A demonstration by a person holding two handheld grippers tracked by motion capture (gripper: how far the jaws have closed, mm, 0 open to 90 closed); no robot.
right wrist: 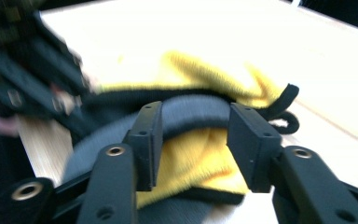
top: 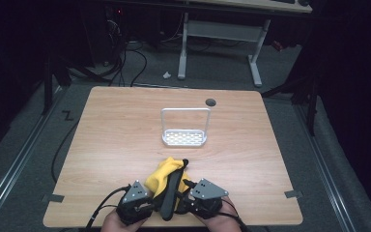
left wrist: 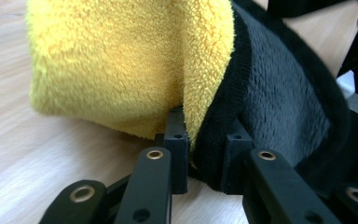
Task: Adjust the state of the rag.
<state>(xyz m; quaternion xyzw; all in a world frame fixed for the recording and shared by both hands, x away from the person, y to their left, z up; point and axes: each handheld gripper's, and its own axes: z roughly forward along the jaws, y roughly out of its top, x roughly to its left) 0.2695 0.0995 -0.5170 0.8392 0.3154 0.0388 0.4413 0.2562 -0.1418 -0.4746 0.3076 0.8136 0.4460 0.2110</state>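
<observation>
A cloth [top: 166, 171], yellow fleece on one side and grey with a black hem on the other, lies bunched near the table's front edge. My left gripper [top: 155, 203] comes at it from the left. In the left gripper view its jaws [left wrist: 205, 149] pinch the cloth [left wrist: 121, 70] at the black hem, where the yellow and grey layers meet. My right gripper [top: 183, 194] is at the cloth's right side. In the right gripper view its jaws [right wrist: 196, 140] stand apart, and the arched grey, black-hemmed fold of the cloth [right wrist: 200, 74] lies between them without being squeezed.
A white wire rack [top: 184, 137] with a tall handle stands at the middle of the wooden table [top: 116, 125]. A round cable hole [top: 210, 102] sits near the far edge. A desk frame and cables stand on the floor beyond.
</observation>
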